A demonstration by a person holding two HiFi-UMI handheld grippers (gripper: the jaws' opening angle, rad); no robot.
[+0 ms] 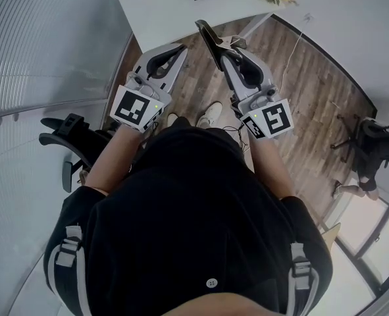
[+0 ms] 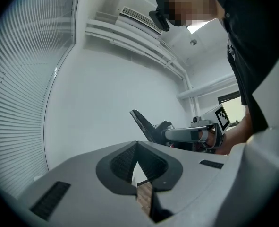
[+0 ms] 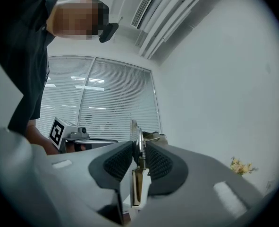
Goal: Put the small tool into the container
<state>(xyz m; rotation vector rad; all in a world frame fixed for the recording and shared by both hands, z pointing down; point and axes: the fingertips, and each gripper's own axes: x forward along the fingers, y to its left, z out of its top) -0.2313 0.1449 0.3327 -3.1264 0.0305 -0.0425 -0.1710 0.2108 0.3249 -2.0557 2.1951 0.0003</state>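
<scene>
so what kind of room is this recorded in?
Most likely an office: a white desk, a black office chair on a wood floor, and slatted window blinds along one wall.

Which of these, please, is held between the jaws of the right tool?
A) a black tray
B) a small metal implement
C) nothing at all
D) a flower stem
B: the right gripper view shows the right tool shut on a small metal implement, which is pinched upright between its dark pads.
</scene>
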